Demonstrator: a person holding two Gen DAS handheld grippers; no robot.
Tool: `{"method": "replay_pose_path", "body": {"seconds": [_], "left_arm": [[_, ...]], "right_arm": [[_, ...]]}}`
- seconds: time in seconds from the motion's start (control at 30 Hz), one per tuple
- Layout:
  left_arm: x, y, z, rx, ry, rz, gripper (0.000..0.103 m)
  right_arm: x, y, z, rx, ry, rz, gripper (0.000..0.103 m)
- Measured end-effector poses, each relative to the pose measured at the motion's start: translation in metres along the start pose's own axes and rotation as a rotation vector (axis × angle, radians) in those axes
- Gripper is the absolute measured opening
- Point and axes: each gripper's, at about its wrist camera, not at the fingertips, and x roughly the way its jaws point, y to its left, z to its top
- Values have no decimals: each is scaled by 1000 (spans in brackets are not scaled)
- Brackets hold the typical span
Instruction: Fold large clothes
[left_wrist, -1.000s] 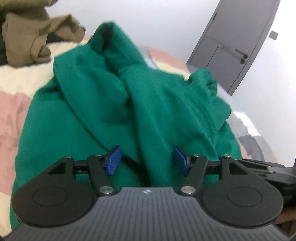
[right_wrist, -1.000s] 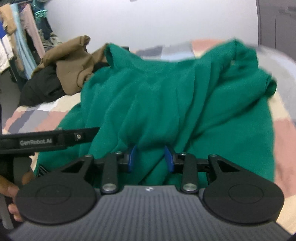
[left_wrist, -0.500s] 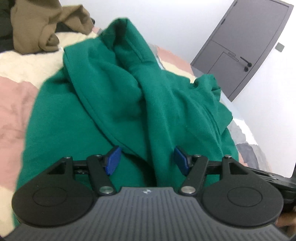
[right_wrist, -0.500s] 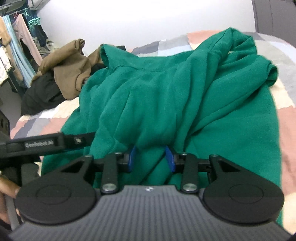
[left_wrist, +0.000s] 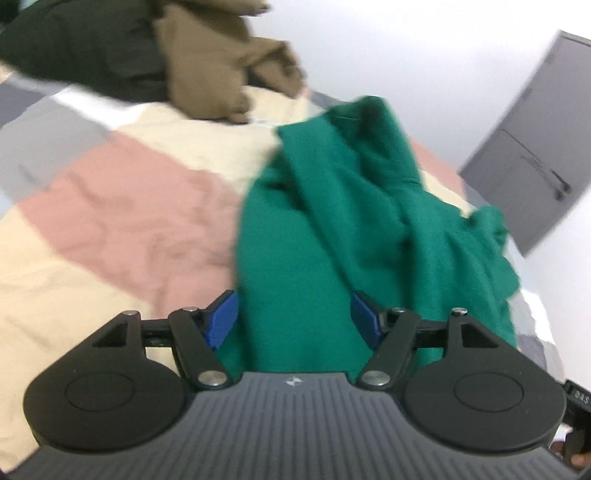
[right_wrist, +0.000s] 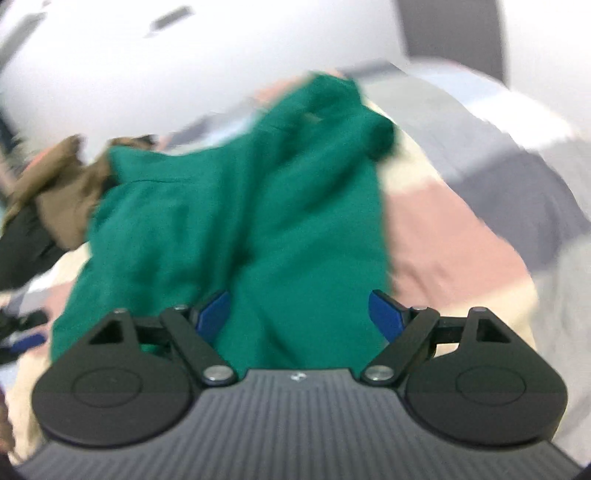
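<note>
A large green garment (left_wrist: 354, 229) lies crumpled on the patchwork bed cover; it also shows in the right wrist view (right_wrist: 236, 229). My left gripper (left_wrist: 293, 319) is open, its blue pads either side of the garment's near edge, close over the cloth. My right gripper (right_wrist: 301, 314) is open wide over the garment's near part, with cloth between the pads but not pinched. Both views are blurred by motion.
A brown garment (left_wrist: 221, 70) and a dark one (left_wrist: 85, 48) are heaped at the far side of the bed; they also show at the left in the right wrist view (right_wrist: 55, 199). The pink, cream and grey bed cover (left_wrist: 110, 221) surrounds the green cloth. A grey door (left_wrist: 535, 155) stands at the right.
My right gripper opened and let go of the green cloth. Both grippers swung apart: the left view turned left, the right view turned right. The left gripper stays open.
</note>
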Motion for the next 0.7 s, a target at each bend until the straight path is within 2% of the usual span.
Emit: {"method": "replay_pose_path", "body": {"seconds": [0.17,0.33,0.47,0.7], "left_arm": [[2,31,3,-104,12,59,75],[14,63,2,-241,48,81,75],[21,78,0,-331,69,39,75],[20,76,-6,-372,98,-117,75]], "right_arm": [[22,-37,-2,233,115,27,83],[37,-58,-15,434,199,152,83],[38,-56,-22,504,248,299,86],[31,-38,-22,462,242,460,86]]}}
